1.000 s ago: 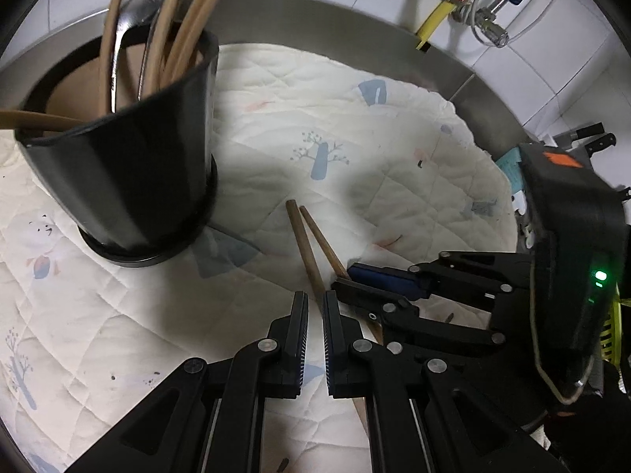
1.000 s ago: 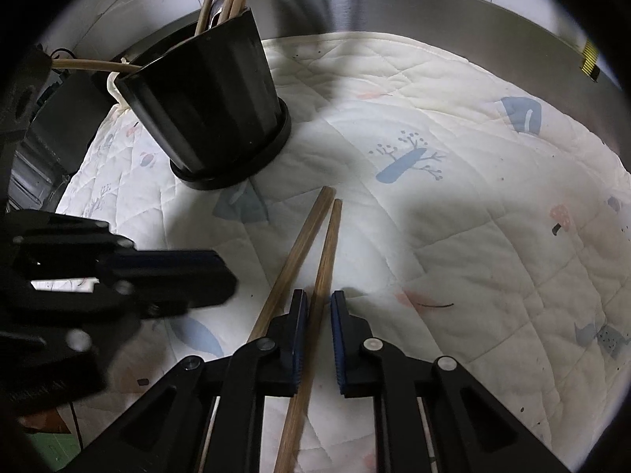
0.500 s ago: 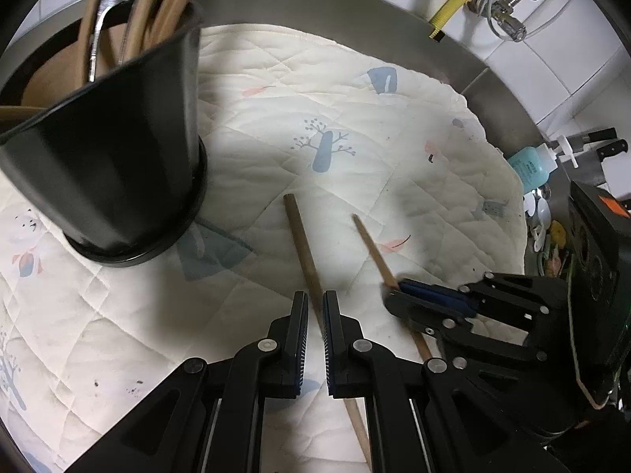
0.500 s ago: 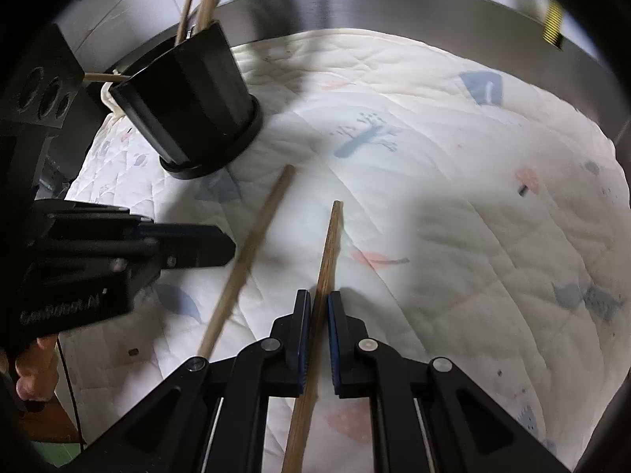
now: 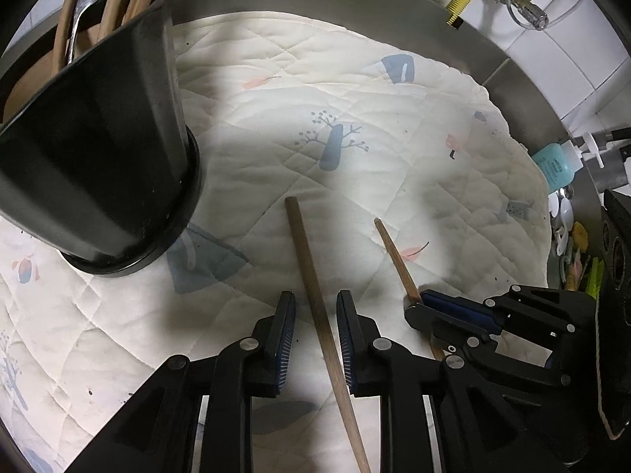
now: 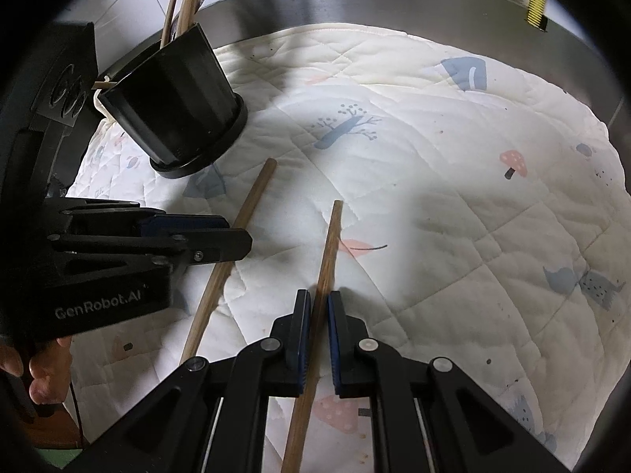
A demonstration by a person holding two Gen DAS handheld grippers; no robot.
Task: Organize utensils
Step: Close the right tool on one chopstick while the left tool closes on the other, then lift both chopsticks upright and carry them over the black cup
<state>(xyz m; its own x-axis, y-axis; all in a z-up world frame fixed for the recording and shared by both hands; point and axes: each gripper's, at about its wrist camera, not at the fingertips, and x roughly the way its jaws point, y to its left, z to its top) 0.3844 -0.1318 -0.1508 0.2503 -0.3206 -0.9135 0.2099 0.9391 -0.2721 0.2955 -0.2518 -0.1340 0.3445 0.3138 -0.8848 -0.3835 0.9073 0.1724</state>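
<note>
Both chopsticks, side by side a second earlier, had been drawn apart into a V on the quilted mat. The left gripper had just been opening: its jaws stood apart around the thicker chopstick, which lay on the mat between the pads with a gap on either side. The right gripper was clamped on the thinner chopstick, pads pressed against the wood, its far end pointing toward the middle of the mat. In the right wrist view the thicker chopstick passed under the left gripper. The black utensil holder stood on the mat, up and to the left of the chopsticks, well apart from them, with wooden sticks and a metal spoon inside. The mat lay in a round steel basin.
</note>
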